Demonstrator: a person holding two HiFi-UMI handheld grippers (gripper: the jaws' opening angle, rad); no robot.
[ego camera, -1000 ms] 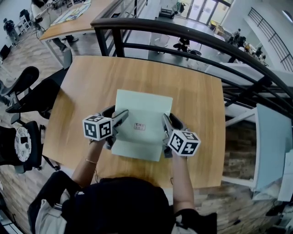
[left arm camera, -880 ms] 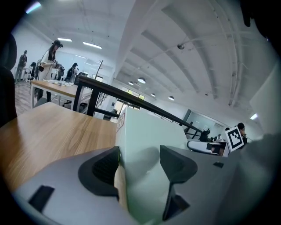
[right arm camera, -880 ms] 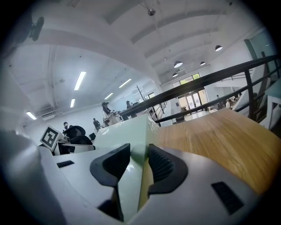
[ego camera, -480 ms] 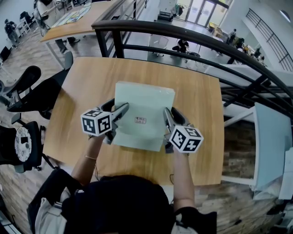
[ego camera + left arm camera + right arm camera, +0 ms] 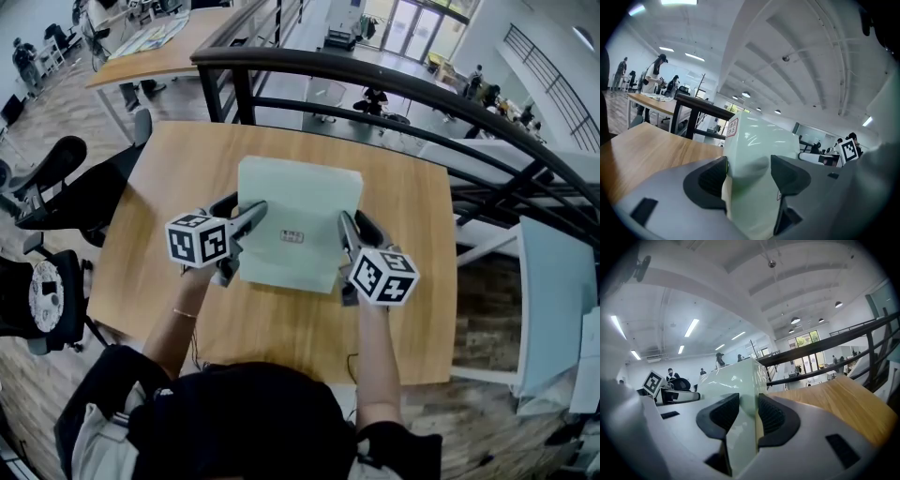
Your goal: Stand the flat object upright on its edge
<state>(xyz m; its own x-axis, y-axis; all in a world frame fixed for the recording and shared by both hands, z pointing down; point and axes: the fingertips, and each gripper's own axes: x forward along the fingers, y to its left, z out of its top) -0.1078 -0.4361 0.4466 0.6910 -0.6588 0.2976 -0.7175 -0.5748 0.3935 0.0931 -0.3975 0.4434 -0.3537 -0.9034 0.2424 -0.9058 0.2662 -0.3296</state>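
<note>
A flat pale green box (image 5: 295, 220) with a small label on its top face is held up off the wooden table (image 5: 187, 178), its far edge tilted upward. My left gripper (image 5: 246, 225) is shut on the box's left side. My right gripper (image 5: 345, 234) is shut on its right side. In the left gripper view the box (image 5: 754, 154) fills the gap between the dark pads (image 5: 710, 178). In the right gripper view the box's thin edge (image 5: 745, 394) is pinched between both pads (image 5: 771, 416).
A black railing (image 5: 375, 84) runs along the table's far side, with a drop to a lower floor beyond. An office chair (image 5: 56, 187) stands at the left. Bare tabletop lies around the box.
Both grippers have risen together with the box, which now sits higher and farther up in the head view, its far edge tipped up more.
</note>
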